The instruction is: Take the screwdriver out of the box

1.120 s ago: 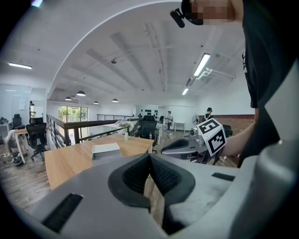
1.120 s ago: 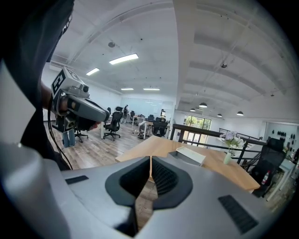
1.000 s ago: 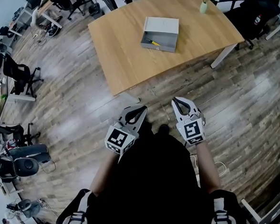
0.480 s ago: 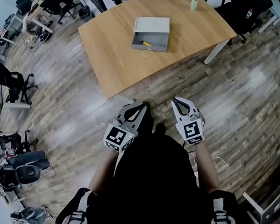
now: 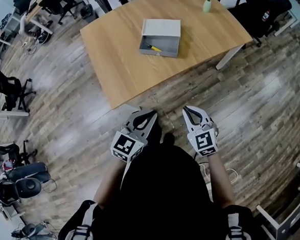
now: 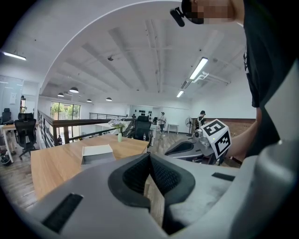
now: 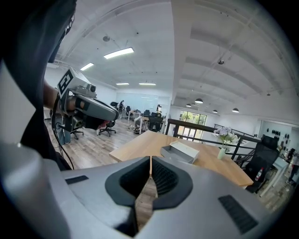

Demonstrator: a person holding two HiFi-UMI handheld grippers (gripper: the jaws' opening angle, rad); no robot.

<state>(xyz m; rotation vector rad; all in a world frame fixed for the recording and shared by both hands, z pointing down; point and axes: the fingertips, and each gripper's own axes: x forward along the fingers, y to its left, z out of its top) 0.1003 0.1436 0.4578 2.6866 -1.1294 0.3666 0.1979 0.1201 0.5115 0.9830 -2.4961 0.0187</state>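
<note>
1. The person stands on a wood-plank floor (image 5: 79,112), just off the near corner of a wooden table (image 5: 117,68). One gripper is in each hand, held low in front of the body.
2. Left gripper (image 5: 151,114): the jaws are pressed together at the tips with nothing between them. Its own view (image 6: 149,157) shows the ribbed pads meeting, and only floor planks show through the hollow behind the tips.
3. Right gripper (image 5: 187,111): the same, jaws closed tip to tip and empty. Its own view (image 7: 151,160) shows the pads touching with floor behind them.
4. The two grippers sit side by side, near each other but apart, both pointing toward 12 o'clock at the table. Neither touches the table.
5. The box (image 5: 160,37) is grey and open. It rests on the tabletop at 12 o'clock from the grippers, well apart from them. Its pale lid part lies on the far side and the darker tray faces the person.
6. The screwdriver (image 5: 154,48) lies inside the tray, near its left half. It is small, and a yellow handle can be made out.
7. A vase (image 5: 207,4) stands at 1 o'clock from the box, near the table's far edge. The right gripper view shows flowers in it.
8. Office chairs (image 5: 11,84) stand at 9 to 10 o'clock, across the floor.
</note>
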